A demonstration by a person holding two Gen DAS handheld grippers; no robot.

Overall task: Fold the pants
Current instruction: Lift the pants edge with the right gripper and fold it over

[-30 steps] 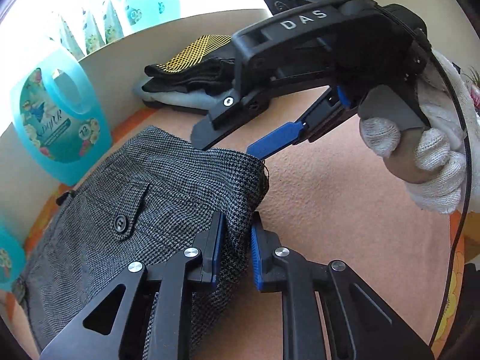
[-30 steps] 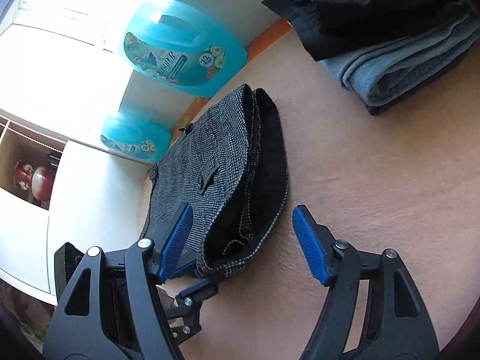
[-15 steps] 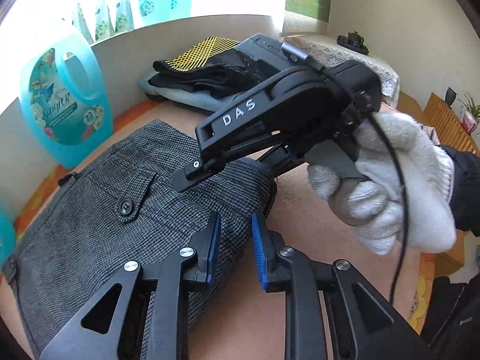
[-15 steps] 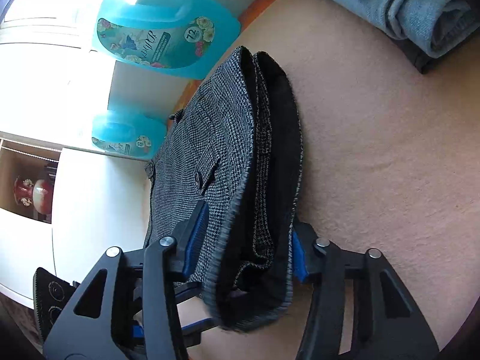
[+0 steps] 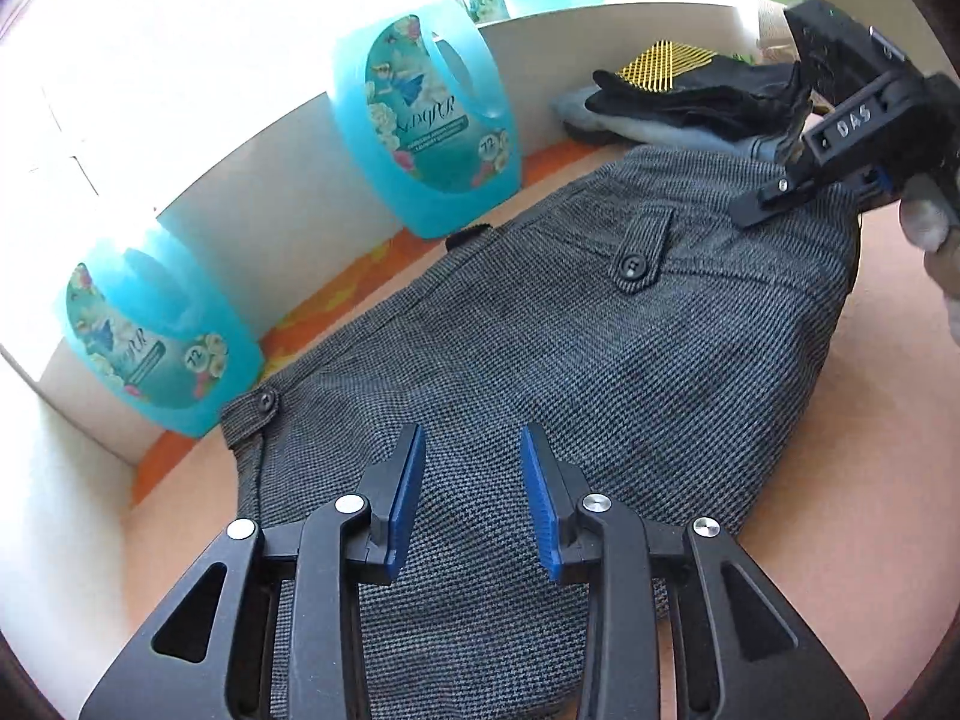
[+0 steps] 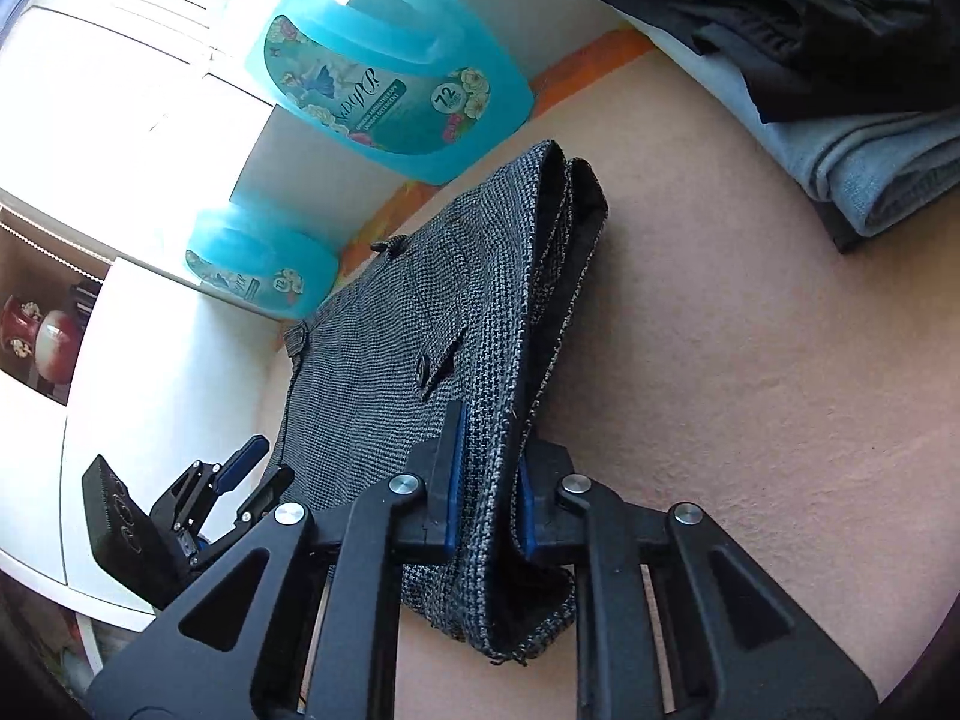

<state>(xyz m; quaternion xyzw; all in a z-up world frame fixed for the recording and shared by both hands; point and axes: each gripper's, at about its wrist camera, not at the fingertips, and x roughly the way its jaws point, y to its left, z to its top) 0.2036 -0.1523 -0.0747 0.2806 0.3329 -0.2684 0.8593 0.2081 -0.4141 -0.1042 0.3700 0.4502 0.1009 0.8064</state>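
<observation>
Grey houndstooth pants (image 5: 630, 372) lie folded on the pink table, buttoned back pocket up; they also show in the right wrist view (image 6: 432, 324). My left gripper (image 5: 474, 501) is open and empty, hovering over the near end of the pants. My right gripper (image 6: 489, 489) is shut on the folded edge of the pants, several layers pinched between its blue pads. In the left wrist view the right gripper (image 5: 834, 180) sits at the far right corner of the pants. The left gripper (image 6: 240, 480) shows at the lower left of the right wrist view.
Two turquoise detergent bottles (image 5: 420, 114) (image 5: 150, 330) stand against the white wall behind the pants. A stack of folded clothes (image 6: 828, 60) lies at the far right, also seen in the left wrist view (image 5: 690, 102). The pink tabletop (image 6: 750, 360) spreads to the right.
My right gripper closed from wide open onto the folded pants edge. My left gripper opened wider and pulled back to the other end of the pants.
</observation>
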